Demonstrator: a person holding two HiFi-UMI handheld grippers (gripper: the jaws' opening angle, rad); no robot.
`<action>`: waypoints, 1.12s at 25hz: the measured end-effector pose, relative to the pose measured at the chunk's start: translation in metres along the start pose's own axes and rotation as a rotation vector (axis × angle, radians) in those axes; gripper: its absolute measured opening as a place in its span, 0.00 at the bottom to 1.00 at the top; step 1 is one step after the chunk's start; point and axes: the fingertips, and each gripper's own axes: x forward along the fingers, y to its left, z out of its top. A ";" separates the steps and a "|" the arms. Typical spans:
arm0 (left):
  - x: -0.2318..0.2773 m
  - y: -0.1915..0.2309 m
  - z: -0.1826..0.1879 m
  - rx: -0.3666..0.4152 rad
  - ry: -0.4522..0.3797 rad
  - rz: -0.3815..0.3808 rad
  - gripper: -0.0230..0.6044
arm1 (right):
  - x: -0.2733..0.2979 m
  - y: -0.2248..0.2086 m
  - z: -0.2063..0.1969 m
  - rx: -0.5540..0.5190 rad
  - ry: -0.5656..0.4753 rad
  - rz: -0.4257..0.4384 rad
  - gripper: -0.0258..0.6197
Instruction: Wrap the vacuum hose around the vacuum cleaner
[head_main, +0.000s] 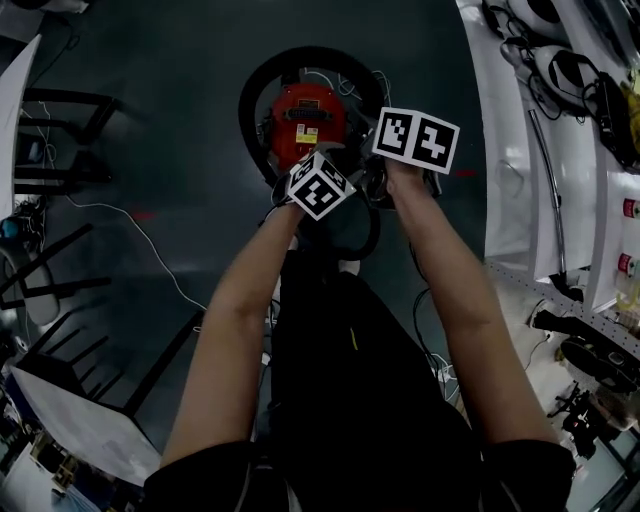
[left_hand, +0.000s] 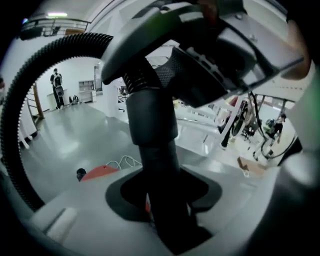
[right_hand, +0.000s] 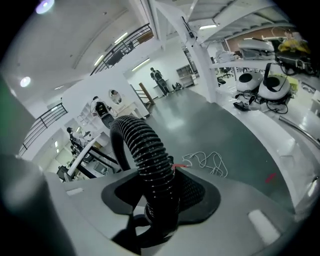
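at the bottom of the head view your left forearm (head_main: 235, 330) and right forearm (head_main: 455, 290) reach up to mid-frame. your left gripper (left_hand: 165, 220) has its jaws clamped on the smooth black rigid cuff (left_hand: 152, 125) at the end of the ribbed black vacuum hose (left_hand: 30, 90), which arcs away along the left edge of that gripper's view. your right gripper (right_hand: 157, 220) is closed on a ribbed stretch of the same hose, which rises from the jaws and bends over to the left. just beyond both grippers, at upper centre of the head view, the round red vacuum cleaner (head_main: 308, 115) stands on the dark grey floor (head_main: 170, 100) with the hose curving round its far side. a thin white cable (head_main: 130, 235) trails off to the left, and a white workbench (head_main: 520, 150) runs down the right edge.
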 end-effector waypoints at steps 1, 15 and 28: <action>0.000 -0.002 -0.003 -0.007 0.016 -0.023 0.30 | 0.001 -0.004 -0.003 -0.006 0.004 -0.004 0.32; 0.010 -0.061 0.002 -0.126 0.071 -0.270 0.30 | 0.024 0.021 -0.029 -0.460 0.177 0.092 0.51; -0.001 -0.093 -0.019 -0.063 0.078 -0.330 0.31 | 0.032 0.073 -0.029 -0.705 0.346 0.229 0.49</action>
